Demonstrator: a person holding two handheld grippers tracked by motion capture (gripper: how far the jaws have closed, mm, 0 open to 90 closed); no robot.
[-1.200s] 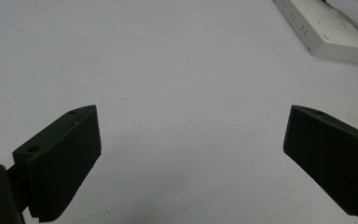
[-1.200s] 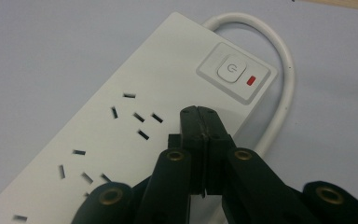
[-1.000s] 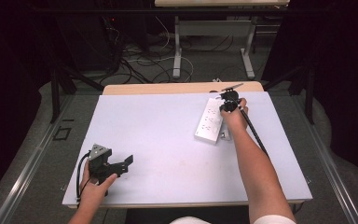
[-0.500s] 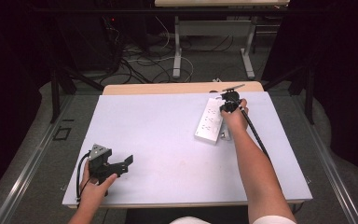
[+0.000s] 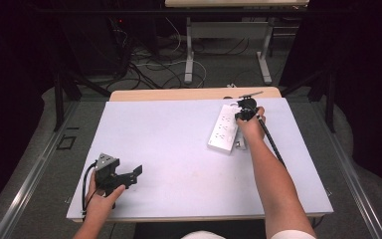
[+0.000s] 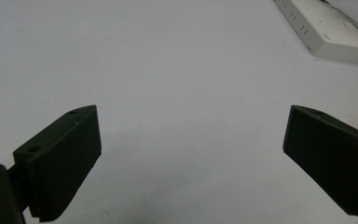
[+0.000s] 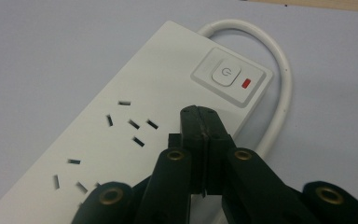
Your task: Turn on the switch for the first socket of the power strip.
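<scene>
Power strip (image 5: 225, 128) at table's (image 5: 179, 129) far right, its switch (image 7: 227, 74) perhaps just beyond right tool (image 7: 204, 116).

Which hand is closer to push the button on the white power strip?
The right one. Its tongs, shut, hang just short of the button on the power strip. The left tongs sit open, far away near the table's front edge.

Left gripper (image 5: 129, 175) held low near the person, jaws spread wide; right gripper (image 5: 243, 107) at full arm's reach, jaws pressed together, tips angled down.
</scene>
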